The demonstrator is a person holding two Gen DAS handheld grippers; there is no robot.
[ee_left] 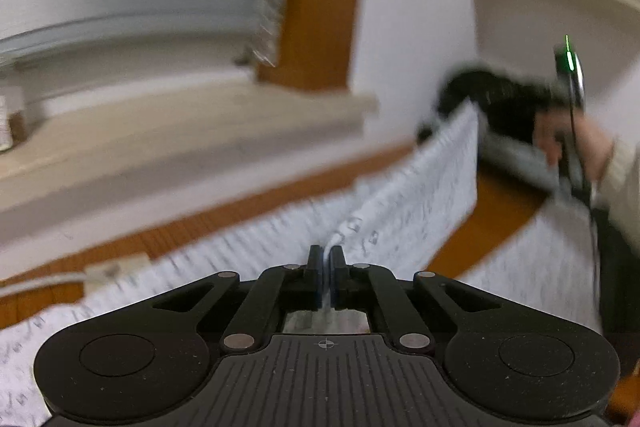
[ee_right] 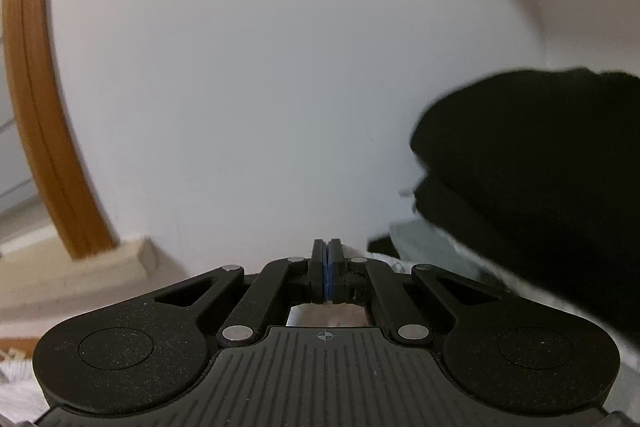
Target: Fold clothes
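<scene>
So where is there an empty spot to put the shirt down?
Bare orange-brown wooden surface shows between the lifted white patterned garment and its lower part, and a strip along the cream ledge. The pinching left gripper and right gripper crowd the cloth.

Motion blur smears the printed white garment (ee_left: 420,195) and the right gripper (ee_left: 452,107) — its jaws unreadable; a dark cloth (ee_right: 532,171) runs off the right edge.

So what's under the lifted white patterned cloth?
Under the white patterned cloth, orange-brown wooden floor shows. More is hidden by fabric. The left gripper pinches its edge.
</scene>
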